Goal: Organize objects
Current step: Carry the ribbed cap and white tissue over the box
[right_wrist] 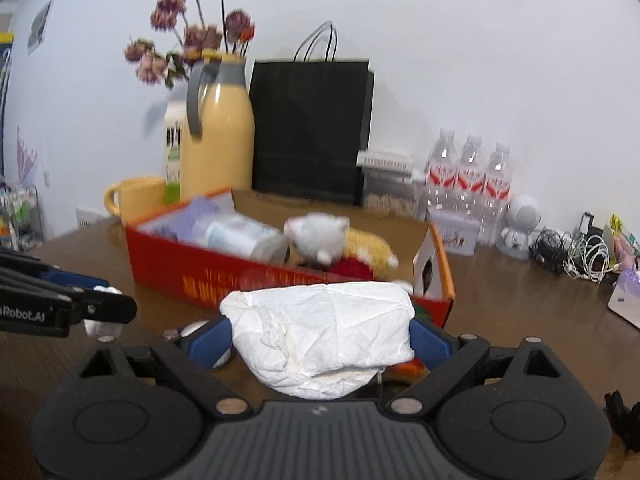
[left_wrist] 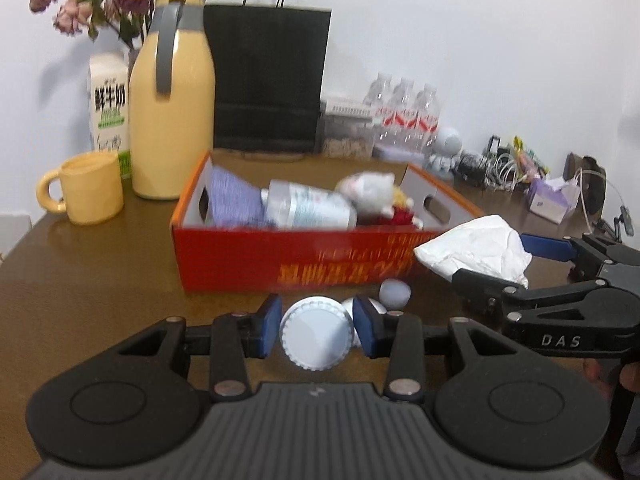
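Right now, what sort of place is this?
Probably a home or small office table used for storage: a thermos jug with matching mug, bottled water, and tangled charging cables along the wall.

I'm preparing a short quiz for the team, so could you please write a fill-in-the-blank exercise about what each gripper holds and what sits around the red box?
1. The left gripper is closed on a white ____.
2. The right gripper holds a crumpled white ____.
3. The yellow mug stands next to a tall yellow ____.
4. Behind the red box stands a paper bag coloured ____.

Missing words: lid; tissue; jug; black
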